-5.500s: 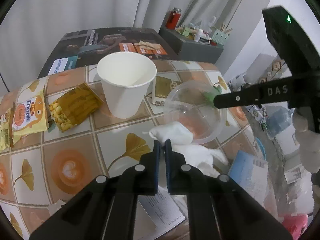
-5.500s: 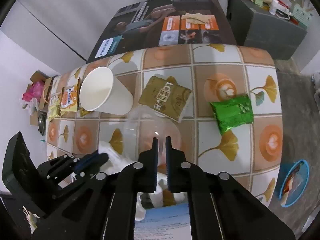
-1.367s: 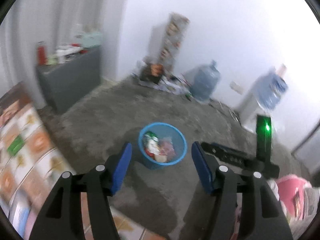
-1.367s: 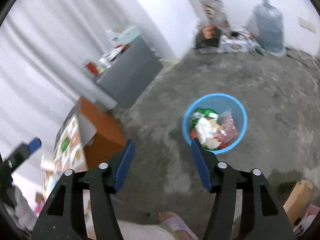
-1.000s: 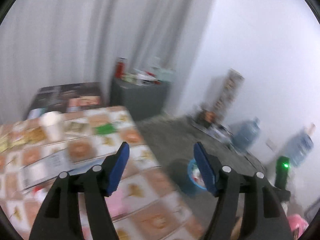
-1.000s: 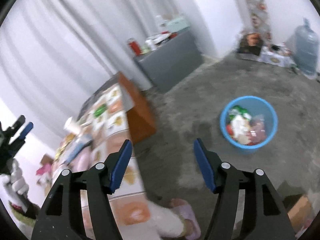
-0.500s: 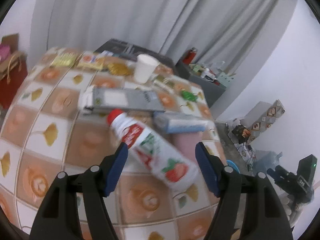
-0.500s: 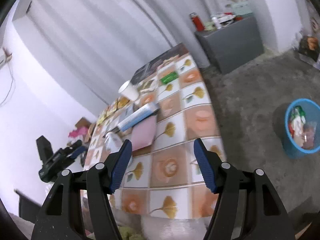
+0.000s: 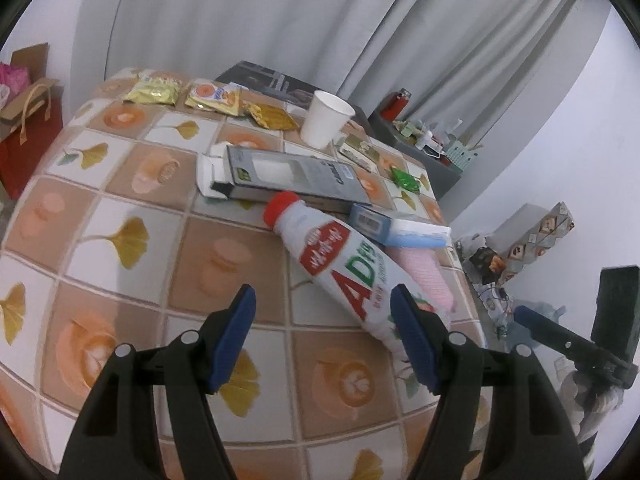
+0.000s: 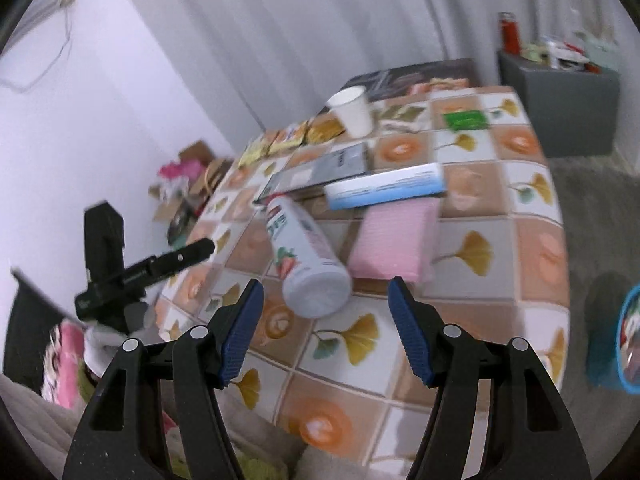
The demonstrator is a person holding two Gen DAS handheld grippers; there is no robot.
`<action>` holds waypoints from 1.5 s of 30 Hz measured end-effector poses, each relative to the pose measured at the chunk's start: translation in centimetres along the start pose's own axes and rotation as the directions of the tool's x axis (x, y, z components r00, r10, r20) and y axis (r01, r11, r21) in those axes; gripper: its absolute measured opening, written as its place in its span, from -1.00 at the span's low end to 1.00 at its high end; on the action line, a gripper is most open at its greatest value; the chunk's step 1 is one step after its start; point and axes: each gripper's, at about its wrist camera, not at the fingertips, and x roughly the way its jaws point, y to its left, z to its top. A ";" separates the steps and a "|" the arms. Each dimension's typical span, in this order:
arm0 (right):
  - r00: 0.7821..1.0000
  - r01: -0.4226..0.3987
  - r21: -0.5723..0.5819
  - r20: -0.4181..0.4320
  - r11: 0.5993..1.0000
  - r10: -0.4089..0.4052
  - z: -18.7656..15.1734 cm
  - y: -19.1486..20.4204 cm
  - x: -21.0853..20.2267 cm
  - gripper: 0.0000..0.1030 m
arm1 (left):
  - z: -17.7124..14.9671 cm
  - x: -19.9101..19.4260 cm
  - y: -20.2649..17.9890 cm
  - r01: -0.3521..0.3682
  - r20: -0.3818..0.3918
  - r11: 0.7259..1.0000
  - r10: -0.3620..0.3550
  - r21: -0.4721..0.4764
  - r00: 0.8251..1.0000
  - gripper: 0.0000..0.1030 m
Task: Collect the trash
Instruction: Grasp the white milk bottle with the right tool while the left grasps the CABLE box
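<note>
A: What did the bottle [image 9: 344, 256] look like?
B: White plastic, red cap, strawberry label, lying on the tiled table [image 9: 120, 208] against a pink pack [image 10: 394, 236].
A: Pointing where?
B: Cap toward the grey box [image 9: 288, 178], base toward both grippers.
A: Grippers?
B: Left gripper [image 9: 322, 334] and right gripper [image 10: 326, 330] stood wide, empty.

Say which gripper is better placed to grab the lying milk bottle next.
Probably right. The right gripper is open with the bottle's base just ahead, centred between its fingers. The left gripper, also open, has the bottle off towards its right finger, lying diagonally, so it would need realigning.
</note>
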 end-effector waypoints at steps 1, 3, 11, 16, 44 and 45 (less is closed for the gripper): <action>1.000 -0.001 -0.012 -0.011 1.000 0.001 0.3 0.1 0.6 0.20 | 0.3 -0.2 0.4 -0.005 0.006 1.000 0.005 0.000 1.000 0.31; 0.999 -0.009 -0.042 -0.041 0.999 0.007 1.3 0.8 2.1 0.20 | 0.9 -0.4 0.9 -0.010 0.010 1.000 0.010 0.005 1.000 0.31; 0.989 -0.017 -0.251 -0.144 0.968 -0.020 4.1 4.5 7.6 0.27 | 9.2 1.7 1.3 0.078 -0.037 0.983 -0.073 0.166 0.997 0.45; 0.977 -0.012 -0.370 -0.203 0.929 -0.069 4.7 6.1 10.8 0.34 | 14.8 7.2 2.0 0.132 -0.136 0.974 -0.108 0.184 0.985 0.46; 0.942 0.043 -0.369 -0.294 0.928 -0.161 2.2 5.6 12.4 0.02 | 11.6 15.0 2.6 -0.022 -0.294 0.887 0.175 0.460 0.940 0.08; 0.942 0.045 -0.361 -0.294 0.931 -0.160 2.0 5.6 12.2 0.02 | 11.1 14.4 2.6 -0.026 -0.293 0.888 0.179 0.459 0.939 0.04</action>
